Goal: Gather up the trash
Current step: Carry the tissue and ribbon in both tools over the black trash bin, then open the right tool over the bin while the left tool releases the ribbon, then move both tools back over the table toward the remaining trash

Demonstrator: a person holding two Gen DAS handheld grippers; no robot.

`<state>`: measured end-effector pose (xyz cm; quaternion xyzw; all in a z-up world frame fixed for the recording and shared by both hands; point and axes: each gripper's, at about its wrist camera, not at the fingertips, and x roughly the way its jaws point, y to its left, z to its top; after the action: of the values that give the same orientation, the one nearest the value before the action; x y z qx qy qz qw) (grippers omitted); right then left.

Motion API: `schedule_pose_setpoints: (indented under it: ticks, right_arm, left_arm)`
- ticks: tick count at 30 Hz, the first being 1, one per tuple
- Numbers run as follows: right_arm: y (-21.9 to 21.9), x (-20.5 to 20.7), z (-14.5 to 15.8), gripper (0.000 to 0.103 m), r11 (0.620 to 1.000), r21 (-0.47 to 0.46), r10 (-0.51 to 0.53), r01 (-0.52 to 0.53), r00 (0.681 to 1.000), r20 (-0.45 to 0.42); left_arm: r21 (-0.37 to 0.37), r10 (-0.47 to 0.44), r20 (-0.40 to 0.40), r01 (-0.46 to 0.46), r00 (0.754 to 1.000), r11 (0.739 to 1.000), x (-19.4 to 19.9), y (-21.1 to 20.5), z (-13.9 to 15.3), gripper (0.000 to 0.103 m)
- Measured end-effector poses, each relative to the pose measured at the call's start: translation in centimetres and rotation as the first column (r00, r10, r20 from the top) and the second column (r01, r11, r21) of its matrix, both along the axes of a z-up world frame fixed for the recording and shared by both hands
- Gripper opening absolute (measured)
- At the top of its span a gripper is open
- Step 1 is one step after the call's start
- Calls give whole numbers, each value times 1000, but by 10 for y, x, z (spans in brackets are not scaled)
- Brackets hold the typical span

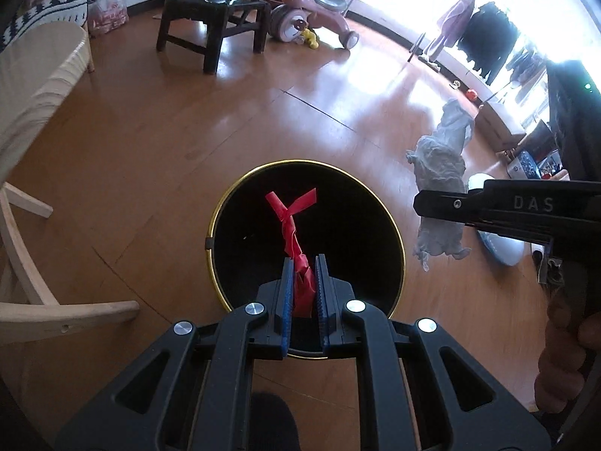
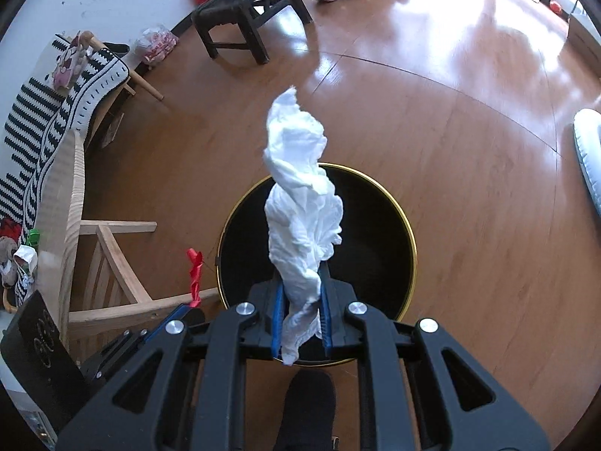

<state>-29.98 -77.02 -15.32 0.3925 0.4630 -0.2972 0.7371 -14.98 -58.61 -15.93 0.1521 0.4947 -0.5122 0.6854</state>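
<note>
A round black bin with a gold rim (image 1: 221, 210) stands on the wooden floor; it also shows in the right wrist view (image 2: 411, 240). My left gripper (image 1: 305, 285) is shut on a knotted red plastic strip (image 1: 291, 221) and holds it over the bin's mouth. My right gripper (image 2: 302, 300) is shut on a crumpled white tissue (image 2: 300, 195), also above the bin. In the left wrist view the right gripper (image 1: 424, 203) comes in from the right with the tissue (image 1: 441, 165) hanging from it. In the right wrist view the red strip (image 2: 195, 274) shows at the left.
A light wooden chair (image 1: 33, 82) stands left of the bin, draped with a black-and-white blanket (image 2: 45, 131). A black stool (image 1: 214, 11) and a pink ride-on toy (image 1: 315, 3) stand farther back. A white object (image 2: 588, 150) lies on the floor at right.
</note>
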Motion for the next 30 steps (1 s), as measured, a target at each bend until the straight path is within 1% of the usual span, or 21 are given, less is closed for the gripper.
schedule_pose_setpoints:
  ticks: [1, 3, 7, 8, 9, 10, 11, 12, 13, 15, 17, 19, 21, 22, 24, 25, 27, 30]
  right_arm:
    - [-2, 5, -1, 16, 1000, 2, 1, -1, 1000, -2]
    - [-2, 5, -2, 16, 1000, 4, 4, -4, 1000, -1]
    - [0, 4, -1, 17, 1000, 5, 8, -8, 1000, -2]
    - [1, 5, -1, 22, 1000, 8, 8, -8, 1000, -4]
    - [1, 5, 0, 36, 1000, 9, 2, -2, 1000, -4]
    - [2, 4, 1, 47, 1000, 8, -5, 5, 1000, -2]
    - [2, 5, 3, 66, 1000, 3, -10, 10, 1000, 2]
    - [2, 5, 5, 70, 1000, -6, -13, 13, 1000, 8]
    - [3, 6, 10, 70, 1000, -22, -15, 15, 1000, 11]
    - [6, 8, 14, 70, 999, -33, -14, 14, 1000, 12]
    - [9, 12, 16, 71, 999, -34, -10, 10, 1000, 15]
    - [15, 19, 23, 71, 999, -45, 0, 1, 1000, 15]
    - [22, 25, 34, 74, 998, -57, 11, -9, 1000, 27]
    - [29, 31, 44, 76, 998, -68, 24, -20, 999, 48]
    - [41, 45, 62, 85, 995, -96, 45, -38, 996, 80]
    - [48, 50, 71, 86, 992, -113, 59, -47, 993, 98]
    - [68, 64, 93, 89, 985, -154, 104, -82, 985, 140]
    - [103, 90, 121, 91, 965, -211, 195, -157, 965, 176]
  left_arm:
    - [-1, 1, -4, -1, 1000, 1000, 0, -1, -1, 11]
    - [-4, 0, -10, 0, 1000, 1000, -4, 5, 1, 11]
    - [-9, -1, -19, 1, 1000, 1000, -3, 2, 1, 11]
    - [-7, 1, -18, -1, 1000, 1000, -5, 2, 2, 12]
    - [-3, 3, -19, -3, 1000, 1000, -4, 1, 2, 16]
    - [0, 5, -18, -5, 1000, 1000, -5, 1, 3, 28]
    - [-3, 9, -16, -9, 1000, 1000, -6, 3, 5, 39]
    - [-9, 13, -8, -13, 1000, 1000, -6, 4, 6, 55]
    - [-19, 17, 4, -17, 1000, 1000, -6, 6, 9, 61]
    - [-29, 22, 24, -21, 999, 999, -3, 11, 16, 63]
    - [-37, 33, 20, -33, 999, 999, 1, 16, 21, 66]
    - [-53, 57, 20, -56, 998, 997, 6, 25, 30, 76]
    - [-66, 75, 33, -72, 997, 995, 12, 37, 43, 82]
    - [-70, 80, 41, -77, 996, 995, 14, 44, 50, 84]
    - [-86, 89, 54, -84, 995, 993, 20, 61, 67, 85]
    - [-102, 93, 58, -87, 994, 991, 24, 71, 76, 86]
    - [-138, 109, 92, -96, 990, 986, 31, 97, 96, 88]
    - [-169, 166, 172, -137, 971, 976, 44, 142, 121, 90]
